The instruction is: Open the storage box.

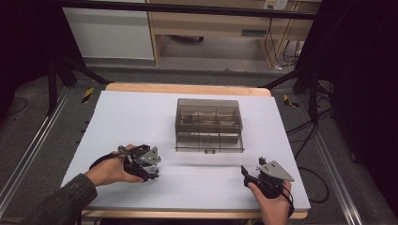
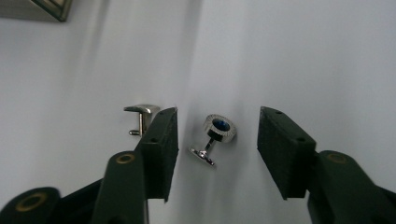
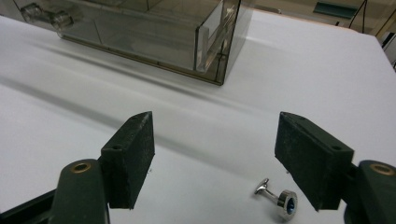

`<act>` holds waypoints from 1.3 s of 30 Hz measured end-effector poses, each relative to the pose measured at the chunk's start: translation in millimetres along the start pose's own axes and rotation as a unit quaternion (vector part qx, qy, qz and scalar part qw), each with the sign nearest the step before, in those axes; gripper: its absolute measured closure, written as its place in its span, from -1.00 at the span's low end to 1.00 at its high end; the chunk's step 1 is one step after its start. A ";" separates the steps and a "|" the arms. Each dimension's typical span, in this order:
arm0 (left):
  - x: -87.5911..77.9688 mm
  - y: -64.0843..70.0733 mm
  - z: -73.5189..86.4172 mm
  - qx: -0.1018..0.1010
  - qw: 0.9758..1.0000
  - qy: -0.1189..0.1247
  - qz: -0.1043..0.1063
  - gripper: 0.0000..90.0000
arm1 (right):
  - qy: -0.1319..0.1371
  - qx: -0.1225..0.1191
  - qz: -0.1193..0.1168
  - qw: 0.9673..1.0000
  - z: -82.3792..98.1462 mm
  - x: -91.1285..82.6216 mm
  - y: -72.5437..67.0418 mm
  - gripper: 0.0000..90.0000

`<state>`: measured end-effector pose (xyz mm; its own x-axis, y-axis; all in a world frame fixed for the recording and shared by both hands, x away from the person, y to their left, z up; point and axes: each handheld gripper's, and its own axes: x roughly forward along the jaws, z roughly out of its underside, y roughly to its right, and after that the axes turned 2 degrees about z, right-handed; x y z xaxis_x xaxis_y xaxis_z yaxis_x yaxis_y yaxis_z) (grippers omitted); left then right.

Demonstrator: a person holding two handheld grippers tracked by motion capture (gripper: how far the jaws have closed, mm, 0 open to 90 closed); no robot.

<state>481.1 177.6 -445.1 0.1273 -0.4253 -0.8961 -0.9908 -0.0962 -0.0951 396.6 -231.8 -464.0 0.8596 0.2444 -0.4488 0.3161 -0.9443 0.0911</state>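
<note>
The left gripper (image 2: 217,140), jaws open, straddles a small silver cufflink with a blue round face (image 2: 214,139) at the left gripper view's centre; its stem runs from upper right to lower left, so closing pads could tip or flick it. The right gripper (image 3: 215,161), also open, has a second silver cufflink (image 3: 276,197) by its right-hand pad, lower right, liable to be nudged aside.
</note>
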 end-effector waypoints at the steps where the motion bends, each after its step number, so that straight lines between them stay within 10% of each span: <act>1: 0.9 -0.3 0.1 0.004 1.000 -0.007 0.001 0.14 | 0.000 -0.002 0.001 1.000 0.8 0.7 0.3 -0.36; 17: 6.5 -7.0 -5.9 0.022 0.999 -0.032 0.003 0.49 | -0.013 0.001 -0.010 1.000 4.4 4.4 -0.9 -0.37; 39: 5.8 -8.7 -4.2 -0.010 1.000 -0.017 -0.002 0.62 | -0.017 0.001 -0.012 1.000 4.9 5.2 -1.6 -0.36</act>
<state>490.7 172.2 -447.6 0.1288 -0.3946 -0.9098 -0.9892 -0.1155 -0.0900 398.6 -230.1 -470.8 0.8373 0.2591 -0.4815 0.3354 -0.9388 0.0780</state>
